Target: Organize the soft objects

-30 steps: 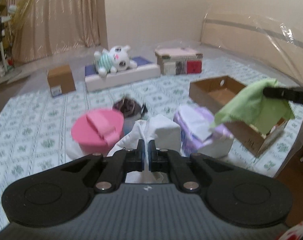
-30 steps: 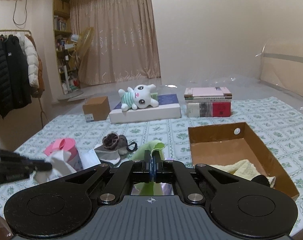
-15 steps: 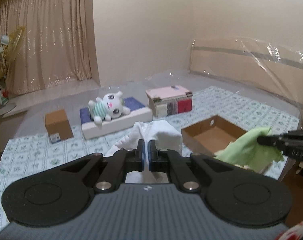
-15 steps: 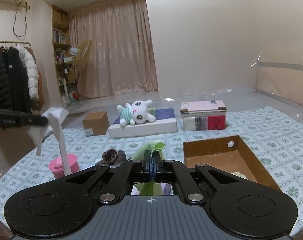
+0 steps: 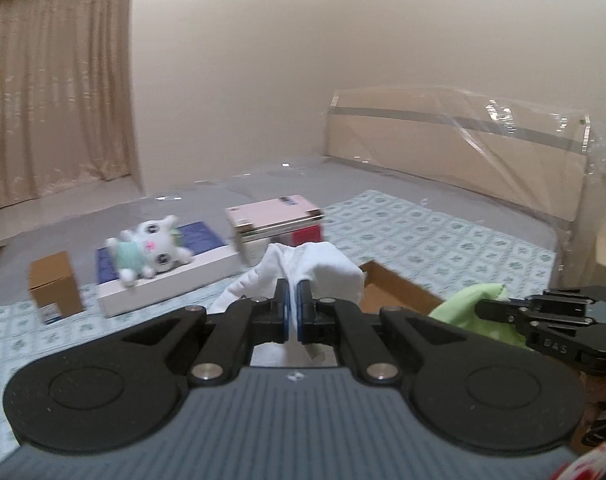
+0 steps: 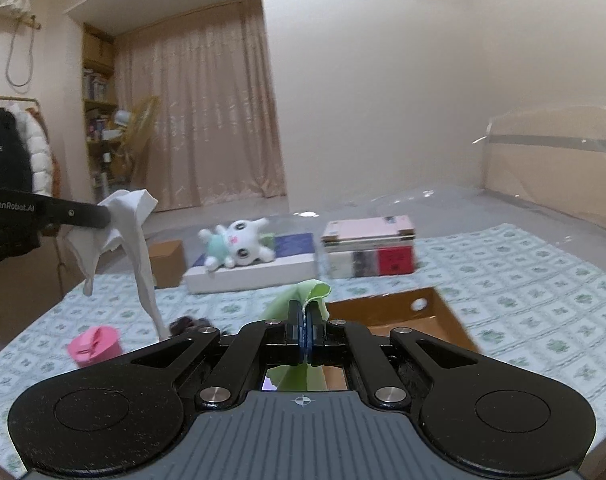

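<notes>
My left gripper [image 5: 291, 301] is shut on a white cloth [image 5: 323, 266] and holds it high above the bed. In the right wrist view that cloth [image 6: 121, 232] hangs from the left gripper [image 6: 107, 216] at the left. My right gripper [image 6: 304, 320] is shut on a green cloth [image 6: 303, 294]. In the left wrist view the green cloth [image 5: 469, 310] hangs from the right gripper [image 5: 481, 308] at the right. An open cardboard box [image 6: 423, 312] lies on the bed below and right of the right gripper, and shows in the left wrist view [image 5: 395, 286].
A white plush toy [image 6: 235, 246] lies on a flat white box [image 6: 255, 274] at the back. A stack of books [image 6: 369, 248], a small brown box [image 6: 165, 258], a pink tub [image 6: 95, 346] and a dark item [image 6: 187, 324] are on the patterned bedspread [image 6: 523, 280].
Both grippers have risen with their cloths. The white cloth has come up off the pile, and the pink tub and tissue pack have dropped out of the left wrist view.
</notes>
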A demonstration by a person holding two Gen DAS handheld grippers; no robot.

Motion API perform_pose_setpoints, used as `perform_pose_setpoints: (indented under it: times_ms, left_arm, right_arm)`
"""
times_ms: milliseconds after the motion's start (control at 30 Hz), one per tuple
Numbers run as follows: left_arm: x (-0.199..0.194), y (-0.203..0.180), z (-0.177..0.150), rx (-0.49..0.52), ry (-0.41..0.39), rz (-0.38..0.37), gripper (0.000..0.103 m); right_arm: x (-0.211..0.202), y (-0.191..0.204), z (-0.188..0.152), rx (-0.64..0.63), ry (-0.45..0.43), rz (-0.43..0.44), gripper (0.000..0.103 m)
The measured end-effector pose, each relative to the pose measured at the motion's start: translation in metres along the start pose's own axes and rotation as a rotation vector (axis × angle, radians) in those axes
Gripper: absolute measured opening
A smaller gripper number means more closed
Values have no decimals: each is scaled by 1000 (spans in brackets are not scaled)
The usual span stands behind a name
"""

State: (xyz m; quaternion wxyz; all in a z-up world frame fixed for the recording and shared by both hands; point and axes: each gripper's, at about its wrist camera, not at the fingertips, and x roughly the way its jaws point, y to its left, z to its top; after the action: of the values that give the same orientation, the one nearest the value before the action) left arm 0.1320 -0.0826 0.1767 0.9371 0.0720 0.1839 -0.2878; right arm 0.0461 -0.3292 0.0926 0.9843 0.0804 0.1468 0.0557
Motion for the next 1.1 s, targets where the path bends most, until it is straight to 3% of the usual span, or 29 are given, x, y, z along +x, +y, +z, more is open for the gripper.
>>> perform_pose_setpoints:
  times_ms: [433, 667, 1000, 1100]
  left_arm:
    - [114, -72, 36, -11, 32, -187, 2]
    - [187, -82, 29, -10, 99, -184, 2]
    - [284, -79, -7, -48, 236, -181, 3]
    - [300, -77, -20, -54, 282, -178, 18]
  right_arm:
    - [28, -93, 17, 23, 28, -152, 1]
    - [65, -116, 11, 17, 65, -192, 1]
    - [122, -131, -4, 24, 138, -212, 1]
    - [134, -134, -11, 24, 165, -217, 1]
